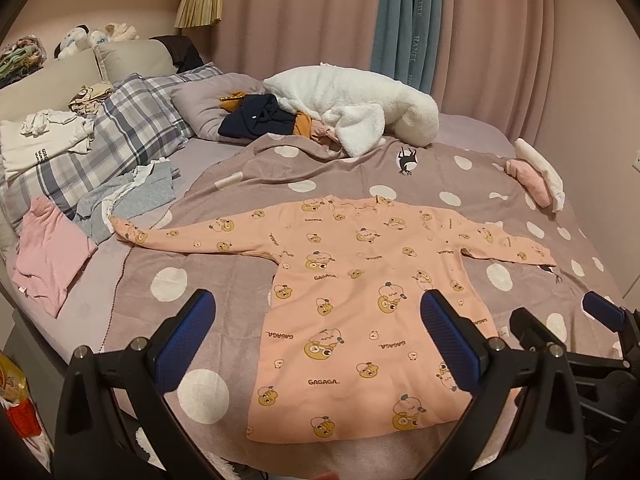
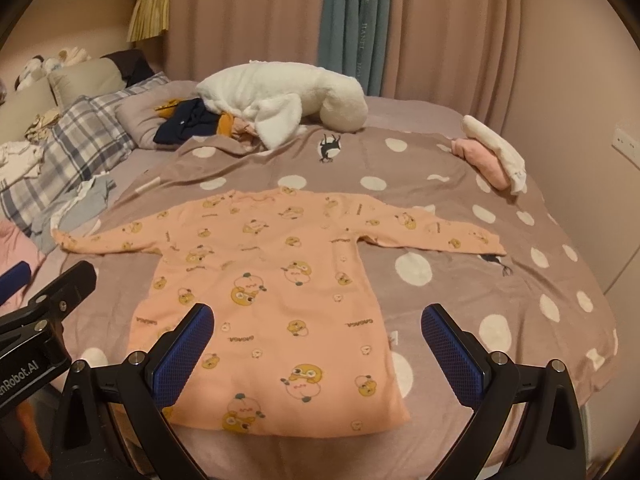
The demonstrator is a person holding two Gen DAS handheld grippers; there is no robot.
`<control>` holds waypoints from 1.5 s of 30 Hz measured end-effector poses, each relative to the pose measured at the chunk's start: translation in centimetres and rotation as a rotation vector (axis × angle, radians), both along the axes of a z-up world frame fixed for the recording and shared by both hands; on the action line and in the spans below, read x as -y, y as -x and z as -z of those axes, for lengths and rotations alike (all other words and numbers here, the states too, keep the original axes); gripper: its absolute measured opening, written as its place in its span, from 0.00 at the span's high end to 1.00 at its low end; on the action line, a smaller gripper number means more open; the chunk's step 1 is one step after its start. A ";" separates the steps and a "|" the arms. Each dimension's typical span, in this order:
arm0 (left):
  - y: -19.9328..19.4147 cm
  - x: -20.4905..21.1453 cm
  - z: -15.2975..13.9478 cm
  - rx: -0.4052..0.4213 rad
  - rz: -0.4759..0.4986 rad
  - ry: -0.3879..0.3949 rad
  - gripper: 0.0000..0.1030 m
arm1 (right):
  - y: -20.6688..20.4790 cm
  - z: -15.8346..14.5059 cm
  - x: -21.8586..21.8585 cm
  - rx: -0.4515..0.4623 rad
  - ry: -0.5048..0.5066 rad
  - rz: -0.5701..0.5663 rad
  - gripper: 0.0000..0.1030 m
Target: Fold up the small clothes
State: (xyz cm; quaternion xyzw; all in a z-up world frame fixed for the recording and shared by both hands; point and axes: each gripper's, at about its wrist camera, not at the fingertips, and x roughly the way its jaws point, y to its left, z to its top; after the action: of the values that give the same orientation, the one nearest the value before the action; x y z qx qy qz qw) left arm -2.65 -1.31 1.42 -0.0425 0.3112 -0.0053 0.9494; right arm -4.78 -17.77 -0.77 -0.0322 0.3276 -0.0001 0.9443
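The peach top (image 1: 352, 300) lay flat and fully spread on the dotted blanket (image 1: 520, 216), sleeves out, unfolded. Left gripper (image 1: 318, 344) and right gripper (image 2: 318, 346) hovered above its hem, fingers spread, holding nothing. Folding appeared not yet begun.

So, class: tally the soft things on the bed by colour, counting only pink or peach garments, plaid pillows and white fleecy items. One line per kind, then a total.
Peach printed top, spread flat: 1
Plain pink garments, one at the left edge, one rolled at the right: 2
Plaid pillow: 1
White fleecy garment: 1
Total: 5
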 end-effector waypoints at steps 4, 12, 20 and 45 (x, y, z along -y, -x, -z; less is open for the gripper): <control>0.3 -0.1 -0.3 -0.002 0.007 0.003 0.00 | 0.1 0.0 -0.1 0.004 0.009 -0.013 0.00; 0.8 0.0 -0.5 0.005 0.007 0.000 0.00 | 0.3 -0.2 -0.3 0.009 0.017 -0.009 0.00; 1.1 0.4 -0.5 0.007 0.000 0.000 0.00 | 0.4 -0.2 0.3 0.009 -0.005 0.014 0.00; 0.5 -0.7 -0.1 -0.011 0.001 0.006 0.01 | 0.1 -0.1 0.6 0.003 -0.009 0.015 0.00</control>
State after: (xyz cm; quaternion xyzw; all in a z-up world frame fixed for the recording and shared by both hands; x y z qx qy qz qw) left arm -3.16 -0.64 1.55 -0.0454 0.3165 -0.0066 0.9475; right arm -4.91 -18.33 -0.70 -0.0256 0.3262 -0.0058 0.9449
